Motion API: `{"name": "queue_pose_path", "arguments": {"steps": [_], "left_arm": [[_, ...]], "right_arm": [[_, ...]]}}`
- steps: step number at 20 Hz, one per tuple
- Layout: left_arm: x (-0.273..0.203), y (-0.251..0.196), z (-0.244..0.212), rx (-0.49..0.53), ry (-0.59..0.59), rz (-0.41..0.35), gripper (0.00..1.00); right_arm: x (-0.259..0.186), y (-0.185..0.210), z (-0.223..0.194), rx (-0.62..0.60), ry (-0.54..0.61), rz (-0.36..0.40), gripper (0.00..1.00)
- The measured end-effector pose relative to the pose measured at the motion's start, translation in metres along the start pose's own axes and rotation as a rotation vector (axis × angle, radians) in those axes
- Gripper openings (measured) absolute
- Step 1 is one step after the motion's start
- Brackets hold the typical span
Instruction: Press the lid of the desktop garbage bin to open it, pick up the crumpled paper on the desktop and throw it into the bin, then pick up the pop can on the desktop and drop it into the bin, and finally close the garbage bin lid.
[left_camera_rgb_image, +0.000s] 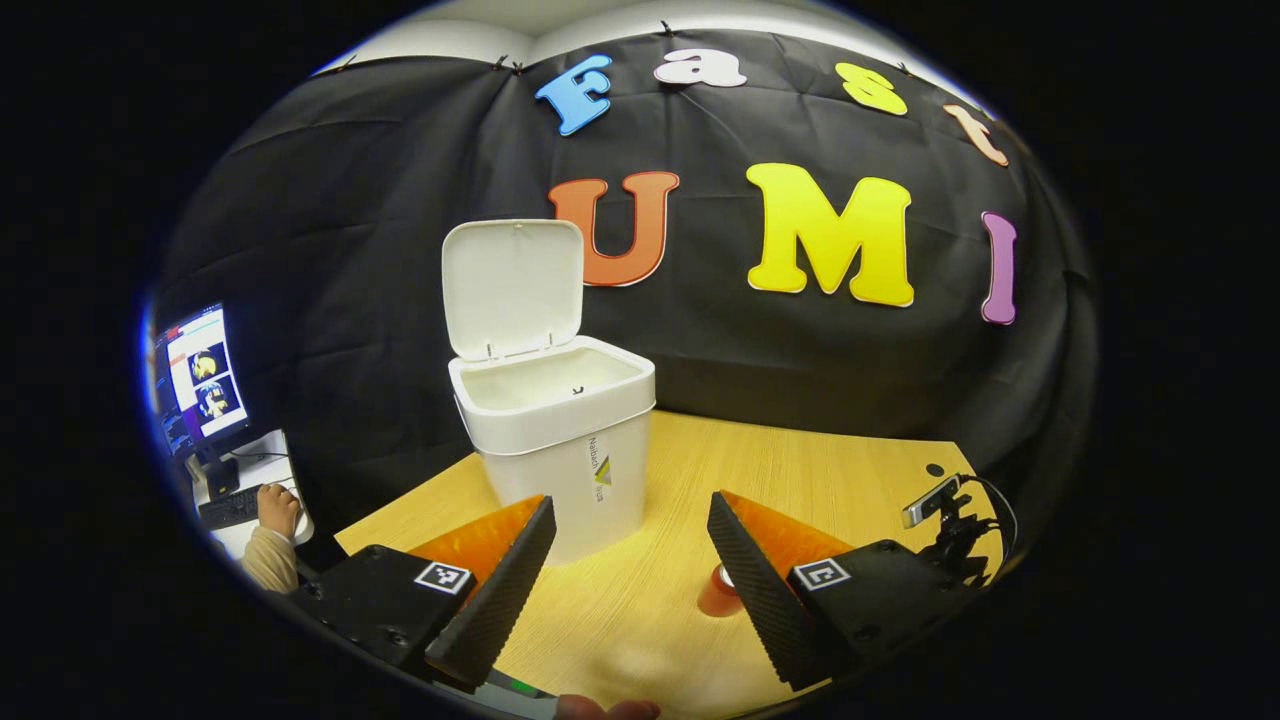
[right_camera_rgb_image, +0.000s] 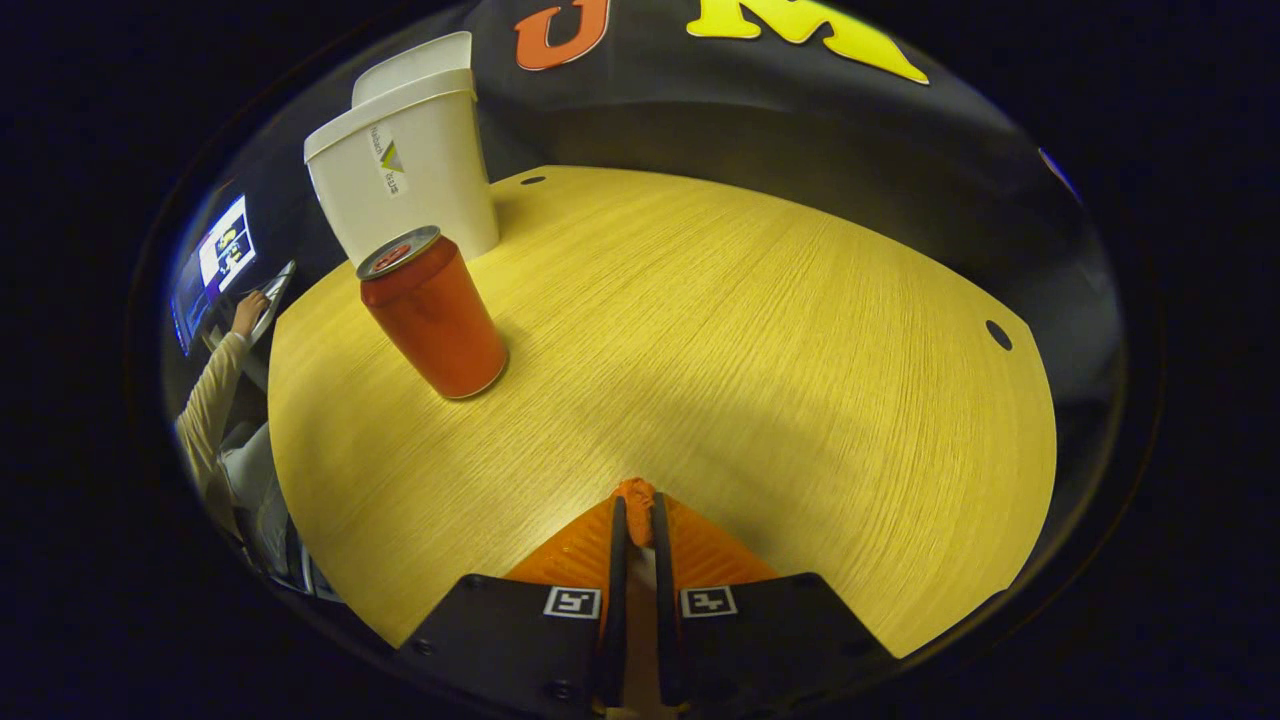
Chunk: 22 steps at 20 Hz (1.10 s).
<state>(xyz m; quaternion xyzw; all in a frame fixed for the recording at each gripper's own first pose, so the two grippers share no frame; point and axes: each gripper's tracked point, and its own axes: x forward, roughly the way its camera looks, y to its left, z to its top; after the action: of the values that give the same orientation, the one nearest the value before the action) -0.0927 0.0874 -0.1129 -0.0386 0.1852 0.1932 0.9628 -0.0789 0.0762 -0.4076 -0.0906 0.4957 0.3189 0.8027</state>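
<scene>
The garbage bin (left_camera_rgb_image: 560, 440) stood on the desk (right_camera_rgb_image: 760, 330) with its lid (left_camera_rgb_image: 513, 288) swung up, so the pressing step looked done. No crumpled paper lay on the visible desk; it had probably gone in, though the bin's inside showed too little to confirm. The pop can (right_camera_rgb_image: 435, 315) stood upright near the bin's front, long axis vertical, top facing up. It awaited pickup, then closing the lid. The left claw (left_camera_rgb_image: 630, 560) was released wide; the right claw (right_camera_rgb_image: 636, 520) was clenched on nothing
</scene>
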Motion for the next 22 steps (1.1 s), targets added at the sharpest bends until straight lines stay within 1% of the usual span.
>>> {"name": "queue_pose_path", "arguments": {"steps": [2,6,9,12,15,18,22], "left_arm": [[0.001,0.009,0.002,0.002,-0.009,0.004,1.0],[0.009,0.02,0.011,-0.008,-0.036,-0.008,1.0],[0.016,0.028,0.013,0.009,-0.053,-0.022,1.0],[0.023,0.033,0.008,0.002,-0.056,-0.038,1.0],[0.026,0.044,0.003,0.0,-0.051,-0.04,1.0],[0.027,0.056,0.0,-0.001,-0.05,-0.036,1.0],[0.028,0.073,0.003,-0.005,-0.064,-0.028,1.0]], "right_arm": [[-0.015,0.003,0.018,0.013,-0.039,-0.007,0.14],[-0.054,0.019,0.071,0.015,-0.159,-0.006,0.14],[-0.079,0.035,0.106,-0.017,-0.236,-0.01,0.14],[-0.107,0.052,0.142,-0.055,-0.315,0.002,0.15],[-0.136,0.07,0.19,-0.084,-0.405,0.014,0.14],[-0.159,0.096,0.235,-0.121,-0.484,0.047,0.14],[-0.169,0.134,0.291,-0.156,-0.571,0.095,0.14]]}}
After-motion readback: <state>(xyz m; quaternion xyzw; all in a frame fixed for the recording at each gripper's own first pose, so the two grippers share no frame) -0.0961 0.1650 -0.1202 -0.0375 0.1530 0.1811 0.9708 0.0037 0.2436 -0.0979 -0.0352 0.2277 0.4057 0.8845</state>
